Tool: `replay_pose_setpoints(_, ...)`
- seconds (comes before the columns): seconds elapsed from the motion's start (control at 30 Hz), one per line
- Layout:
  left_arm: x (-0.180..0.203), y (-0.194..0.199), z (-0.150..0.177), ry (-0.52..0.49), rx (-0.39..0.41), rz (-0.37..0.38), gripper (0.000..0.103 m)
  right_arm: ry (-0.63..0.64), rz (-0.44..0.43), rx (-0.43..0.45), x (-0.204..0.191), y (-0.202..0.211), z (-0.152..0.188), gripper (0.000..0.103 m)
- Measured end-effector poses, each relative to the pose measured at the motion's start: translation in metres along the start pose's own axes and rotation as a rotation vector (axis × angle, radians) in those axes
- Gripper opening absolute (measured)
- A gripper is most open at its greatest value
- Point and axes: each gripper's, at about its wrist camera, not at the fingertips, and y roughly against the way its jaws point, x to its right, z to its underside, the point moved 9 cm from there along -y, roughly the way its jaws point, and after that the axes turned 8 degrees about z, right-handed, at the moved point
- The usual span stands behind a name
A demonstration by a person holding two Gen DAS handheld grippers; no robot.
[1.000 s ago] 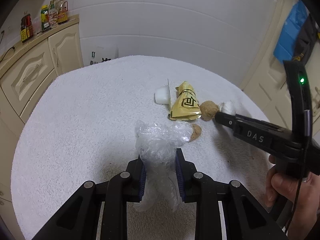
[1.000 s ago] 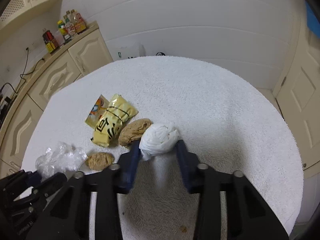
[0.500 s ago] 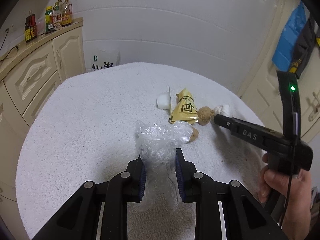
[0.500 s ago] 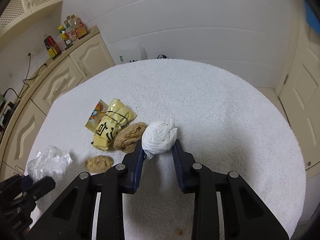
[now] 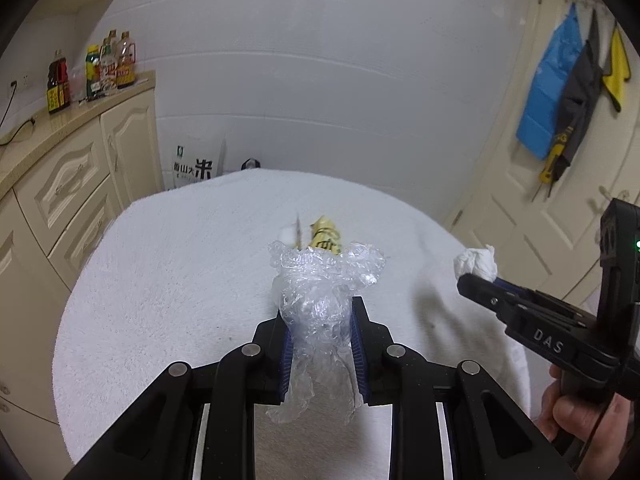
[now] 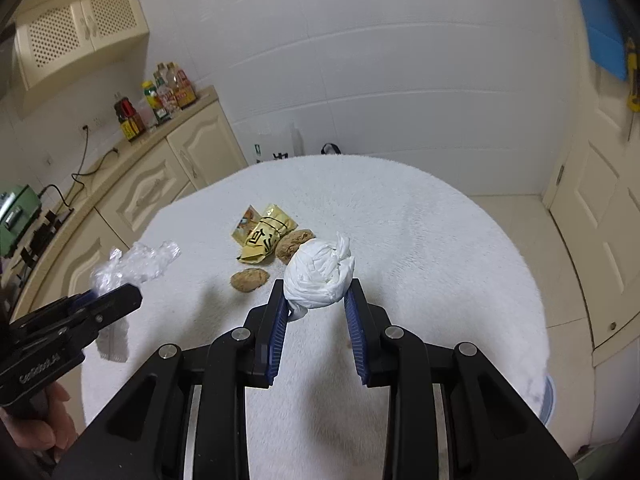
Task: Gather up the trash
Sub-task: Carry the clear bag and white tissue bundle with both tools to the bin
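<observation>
My left gripper [image 5: 320,308] is shut on a crumpled clear plastic bag [image 5: 320,280] and holds it above the round white table [image 5: 180,264]. It also shows in the right wrist view [image 6: 120,292] with the bag [image 6: 136,264]. My right gripper [image 6: 318,294] is shut on a white tissue wad [image 6: 320,276], lifted off the table. The wad also shows in the left wrist view [image 5: 476,262]. A yellow snack wrapper [image 6: 264,236] and two brown crumpled lumps [image 6: 294,240] [image 6: 249,280] lie on the table.
Cream cabinets [image 5: 68,184] with bottles [image 5: 108,64] on top stand to the left. A white bag with print [image 5: 196,164] sits behind the table. A door [image 5: 560,184] with hanging cloths is on the right. A second small wrapper [image 6: 248,220] lies by the yellow one.
Both grippers have risen off the table with their loads. The right gripper closed on the tissue wad and lifted it away from the brown lump.
</observation>
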Motion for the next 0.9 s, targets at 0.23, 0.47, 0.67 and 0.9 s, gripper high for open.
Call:
replay_pose_setpoints(0.23, 0.006, 0.085, 0.068, -0.052, 0.050, 0.030, 0.022, -0.029, 0.000, 0.058, 0.019, 0.047, 0.003, 0.029)
replay_pose_setpoints(0.47, 0.089, 0.150, 0.116, -0.114, 0.083, 0.068, 0.022, -0.068, 0.023, 0.109, 0.046, 0.081, 0.006, 0.029)
replay_pose_setpoints(0.67, 0.122, 0.156, 0.124, -0.172, 0.095, 0.114, 0.022, -0.116, 0.056, 0.150, 0.076, 0.108, 0.008, 0.029)
replay_pose_setpoints(0.9, 0.167, 0.145, 0.119, -0.251, 0.091, 0.197, 0.022, -0.192, 0.124, 0.197, 0.133, 0.140, 0.013, 0.029)
